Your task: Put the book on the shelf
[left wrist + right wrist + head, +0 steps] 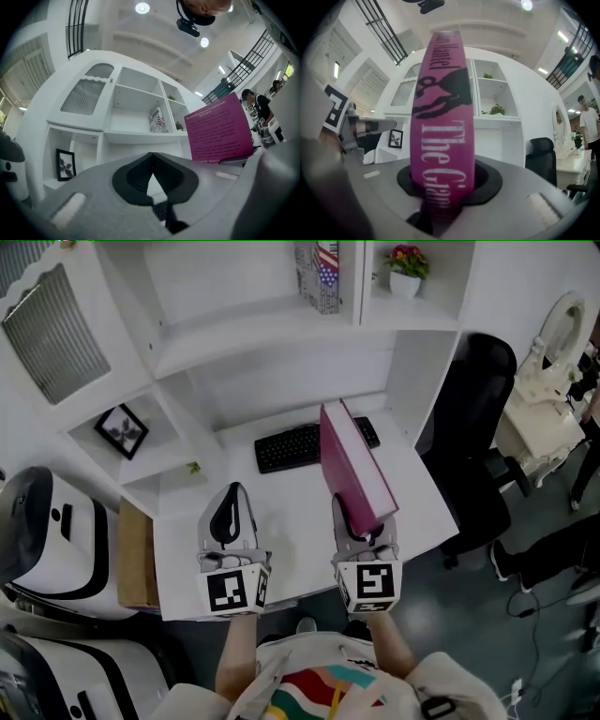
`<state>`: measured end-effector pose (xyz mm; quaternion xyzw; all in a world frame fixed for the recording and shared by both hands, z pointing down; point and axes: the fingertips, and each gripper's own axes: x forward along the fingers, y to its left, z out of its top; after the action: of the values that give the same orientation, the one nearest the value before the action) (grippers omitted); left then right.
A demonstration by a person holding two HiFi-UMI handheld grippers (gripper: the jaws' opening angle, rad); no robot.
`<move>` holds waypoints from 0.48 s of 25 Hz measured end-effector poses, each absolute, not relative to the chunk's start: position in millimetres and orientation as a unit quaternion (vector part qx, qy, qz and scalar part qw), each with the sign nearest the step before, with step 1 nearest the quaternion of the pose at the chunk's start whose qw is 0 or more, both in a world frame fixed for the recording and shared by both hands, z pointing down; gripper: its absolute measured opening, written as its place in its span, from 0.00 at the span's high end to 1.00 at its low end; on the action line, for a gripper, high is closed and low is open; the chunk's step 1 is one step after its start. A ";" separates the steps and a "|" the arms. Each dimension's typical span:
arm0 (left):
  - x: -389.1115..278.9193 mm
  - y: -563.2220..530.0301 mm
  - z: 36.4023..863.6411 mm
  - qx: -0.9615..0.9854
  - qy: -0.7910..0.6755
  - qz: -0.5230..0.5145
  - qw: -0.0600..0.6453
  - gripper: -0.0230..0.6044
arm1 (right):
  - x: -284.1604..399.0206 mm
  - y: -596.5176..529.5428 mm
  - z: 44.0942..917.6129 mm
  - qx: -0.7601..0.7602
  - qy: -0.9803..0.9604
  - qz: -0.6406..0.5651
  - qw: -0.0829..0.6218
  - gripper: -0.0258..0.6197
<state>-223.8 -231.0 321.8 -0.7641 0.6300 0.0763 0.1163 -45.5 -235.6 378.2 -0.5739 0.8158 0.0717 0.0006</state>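
The right gripper (443,187) is clamped on the lower end of a magenta book (352,465) - in the right gripper view the spine rises straight up out of its dark pads and fills the middle of the frame, white lettering running along it. In the head view this gripper sits at lower centre-right and the book stands on edge above it, tilted toward the upper left and held clear of the white desk (281,531).

The left gripper (151,164), at lower centre-left of the head view, has its jaws brought together at the tips with nothing between them. In its own view the book's back cover shows at the right of the frame.

Past both grippers, a black keyboard (291,446) lies on the desk - the book overlaps its right end in the head view. Above it, across the top of the frame, runs the white shelf (253,329). A patterned item (319,277) stands in its upper centre bay, a potted plant (406,270) in the upper right one, and a framed picture (120,430) in a low cubby at the left. A black office chair (478,409) stands at the right.
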 end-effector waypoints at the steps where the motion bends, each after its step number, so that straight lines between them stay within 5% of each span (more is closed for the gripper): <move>1: -227.4 -232.0 321.9 -0.765 0.629 0.080 0.113 0.96 | -48.1 -234.3 377.6 -0.576 0.814 0.071 0.001 0.74; 12: -244.4 -234.8 304.9 -0.768 0.624 0.087 0.112 0.96 | -66.5 -241.6 357.0 -0.572 0.819 0.022 0.033 0.74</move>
<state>-244.4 -234.8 304.9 -0.7681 0.6243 0.0871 0.1123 -66.5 -241.6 357.0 -0.5720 0.8193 0.0220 0.0332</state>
